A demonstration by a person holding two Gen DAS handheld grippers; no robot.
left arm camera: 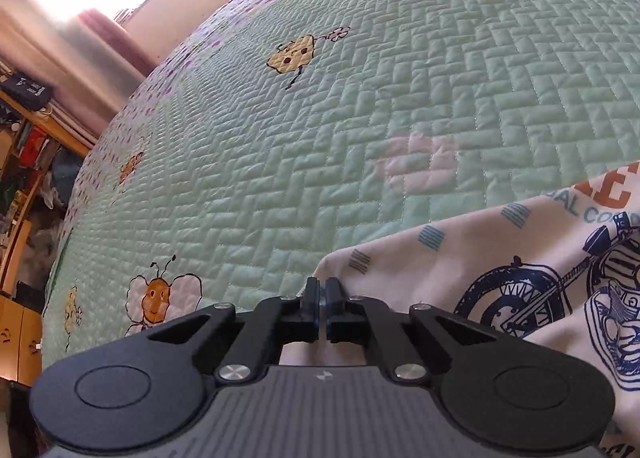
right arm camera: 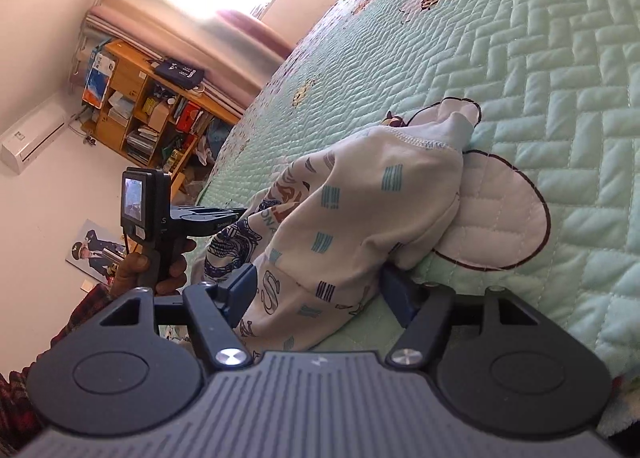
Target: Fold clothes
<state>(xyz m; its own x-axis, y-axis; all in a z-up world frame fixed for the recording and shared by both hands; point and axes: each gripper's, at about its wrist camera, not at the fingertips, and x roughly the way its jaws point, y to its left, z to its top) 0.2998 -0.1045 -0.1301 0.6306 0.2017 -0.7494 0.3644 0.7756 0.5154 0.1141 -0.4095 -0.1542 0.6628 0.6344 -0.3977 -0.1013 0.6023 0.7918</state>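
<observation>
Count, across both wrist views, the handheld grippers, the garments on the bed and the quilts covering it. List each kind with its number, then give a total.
Grippers: 2, the left gripper and the right gripper
Garments: 1, the white printed garment
Quilts: 1, the green quilt
Total: 4
</observation>
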